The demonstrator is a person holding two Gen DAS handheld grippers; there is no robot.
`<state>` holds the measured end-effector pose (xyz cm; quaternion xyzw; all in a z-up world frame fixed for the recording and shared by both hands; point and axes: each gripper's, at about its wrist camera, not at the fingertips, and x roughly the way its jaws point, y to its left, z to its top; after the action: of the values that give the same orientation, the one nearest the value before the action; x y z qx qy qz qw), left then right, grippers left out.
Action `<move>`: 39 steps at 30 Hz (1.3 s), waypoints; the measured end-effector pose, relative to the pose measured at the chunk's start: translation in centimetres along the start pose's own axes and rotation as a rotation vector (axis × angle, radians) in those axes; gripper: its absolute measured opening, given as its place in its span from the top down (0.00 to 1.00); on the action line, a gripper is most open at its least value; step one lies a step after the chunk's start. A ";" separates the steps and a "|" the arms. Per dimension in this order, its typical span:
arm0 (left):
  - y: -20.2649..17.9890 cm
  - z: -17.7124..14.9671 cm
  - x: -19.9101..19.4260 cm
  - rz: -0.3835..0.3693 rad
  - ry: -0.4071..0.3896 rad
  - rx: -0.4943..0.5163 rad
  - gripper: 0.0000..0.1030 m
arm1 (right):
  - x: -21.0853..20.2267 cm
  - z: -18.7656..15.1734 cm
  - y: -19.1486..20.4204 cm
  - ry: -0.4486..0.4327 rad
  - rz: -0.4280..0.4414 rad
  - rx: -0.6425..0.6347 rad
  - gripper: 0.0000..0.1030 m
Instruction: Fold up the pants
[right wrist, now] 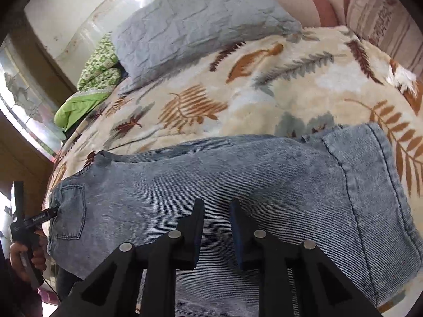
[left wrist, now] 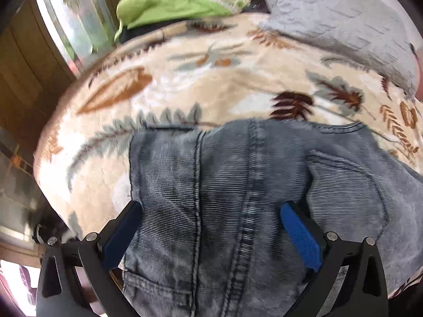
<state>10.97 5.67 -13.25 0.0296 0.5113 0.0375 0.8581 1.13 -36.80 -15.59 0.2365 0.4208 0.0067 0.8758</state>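
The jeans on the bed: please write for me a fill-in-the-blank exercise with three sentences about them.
1. The jeans lie on a blanket printed with ____.
2. Behind the jeans rests a ____ quilted pillow.
3. The left gripper has its jaws spread ____ over the denim.

Missing words: leaves; grey; open

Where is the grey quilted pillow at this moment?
The grey quilted pillow lies at the far end of the bed on the leaf-patterned blanket, beyond the jeans, with the green cloth to its left.

White lettering on the left gripper (right wrist: pixel 43 215) – too small to read, pillow (right wrist: pixel 380 18) script – illegible
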 end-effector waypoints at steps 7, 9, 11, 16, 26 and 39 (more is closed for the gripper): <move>-1.6 0.8 -2.1 -0.074 -0.036 0.027 0.00 | 0.2 -0.6 3.2 0.012 0.069 -0.114 0.78; -1.7 0.9 -1.6 -0.089 -0.004 0.009 0.00 | 0.8 -1.0 3.9 0.043 0.073 -0.134 0.78; -1.8 0.6 -0.9 -0.088 0.041 -0.003 0.00 | 1.4 -1.4 4.5 0.070 0.070 -0.160 0.78; -2.0 -0.4 1.4 -0.065 0.111 -0.006 0.00 | 2.5 -2.1 5.0 0.111 0.039 -0.206 0.77; -2.3 -0.9 2.6 -0.056 0.091 0.021 0.00 | 2.9 -2.5 5.6 0.104 0.059 -0.270 0.51; -2.7 -0.1 3.0 -0.022 0.101 0.035 0.00 | 3.6 -4.0 8.9 0.065 -0.076 -0.441 0.37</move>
<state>12.36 3.31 -16.14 0.0370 0.5549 0.0204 0.8309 2.21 -26.48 -16.62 0.0231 0.4458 0.0732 0.8918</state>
